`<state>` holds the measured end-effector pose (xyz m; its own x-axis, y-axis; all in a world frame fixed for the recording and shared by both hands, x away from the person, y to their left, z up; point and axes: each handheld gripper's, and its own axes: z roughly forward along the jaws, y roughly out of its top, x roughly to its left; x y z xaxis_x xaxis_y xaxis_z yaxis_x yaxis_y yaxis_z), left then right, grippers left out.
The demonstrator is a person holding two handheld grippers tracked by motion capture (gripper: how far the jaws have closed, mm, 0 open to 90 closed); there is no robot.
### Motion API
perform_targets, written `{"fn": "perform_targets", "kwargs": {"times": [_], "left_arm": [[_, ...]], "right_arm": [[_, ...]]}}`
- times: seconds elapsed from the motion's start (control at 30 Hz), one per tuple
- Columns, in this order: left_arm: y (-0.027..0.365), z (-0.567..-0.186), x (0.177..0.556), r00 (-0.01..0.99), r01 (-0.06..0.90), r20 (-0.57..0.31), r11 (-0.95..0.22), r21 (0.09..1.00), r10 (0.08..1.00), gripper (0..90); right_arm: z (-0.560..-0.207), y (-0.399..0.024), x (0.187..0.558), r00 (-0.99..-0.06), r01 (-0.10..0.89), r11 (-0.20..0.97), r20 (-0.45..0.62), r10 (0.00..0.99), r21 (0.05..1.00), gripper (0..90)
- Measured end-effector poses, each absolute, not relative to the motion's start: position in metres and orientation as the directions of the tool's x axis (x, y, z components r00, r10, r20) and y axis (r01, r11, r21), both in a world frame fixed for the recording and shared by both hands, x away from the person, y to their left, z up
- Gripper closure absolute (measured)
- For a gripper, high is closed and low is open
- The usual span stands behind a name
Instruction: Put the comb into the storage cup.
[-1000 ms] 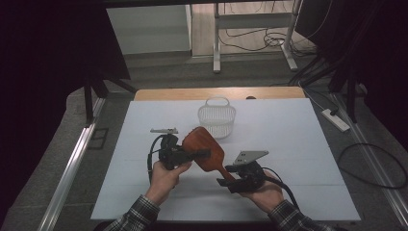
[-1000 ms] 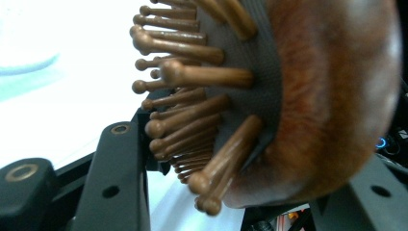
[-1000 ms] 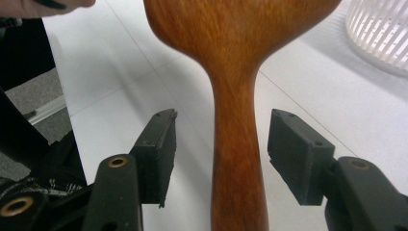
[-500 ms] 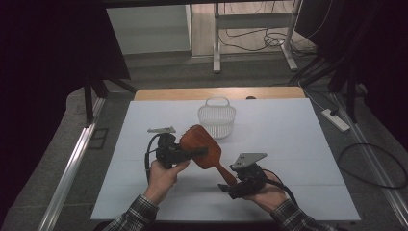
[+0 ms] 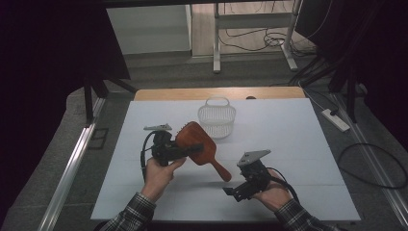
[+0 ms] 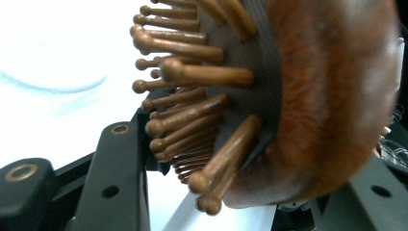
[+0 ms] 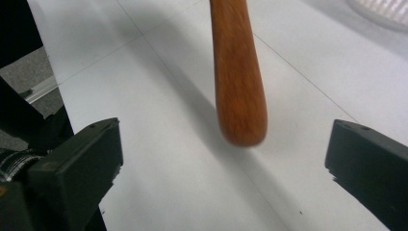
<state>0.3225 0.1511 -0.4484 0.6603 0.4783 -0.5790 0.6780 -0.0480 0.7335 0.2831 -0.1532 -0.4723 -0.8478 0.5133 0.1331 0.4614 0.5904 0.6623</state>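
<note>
Hairbrush (image 5: 196, 144) clamped in my left gripper (image 5: 169, 150) | right gripper (image 5: 235, 190), jaws just opened wide, handle free | I'd carry steadily toward basket (image 5: 217, 120) at one o'clock.

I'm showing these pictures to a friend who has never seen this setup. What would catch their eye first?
Most likely the wooden hairbrush held up over the middle of the white table, its head clamped in the left gripper with the bristle pegs close to that camera. Next, the right gripper, whose jaws have just been opening, stands wide below the handle's tip without touching it. Behind sits a white basket.
</note>
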Motion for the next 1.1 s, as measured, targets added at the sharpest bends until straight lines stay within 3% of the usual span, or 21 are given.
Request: {"fn": "perform_targets", "kwargs": {"times": [1.1], "left_arm": [[0.178, -0.433, 0.342, 0.629, 0.664, -0.551, -0.009, 0.748, 0.548, 50.3]], "right_arm": [[-0.463, -0.202, 0.284, -0.81, 0.471, 0.545, 0.095, 0.579, 0.694, 0.0]]}}
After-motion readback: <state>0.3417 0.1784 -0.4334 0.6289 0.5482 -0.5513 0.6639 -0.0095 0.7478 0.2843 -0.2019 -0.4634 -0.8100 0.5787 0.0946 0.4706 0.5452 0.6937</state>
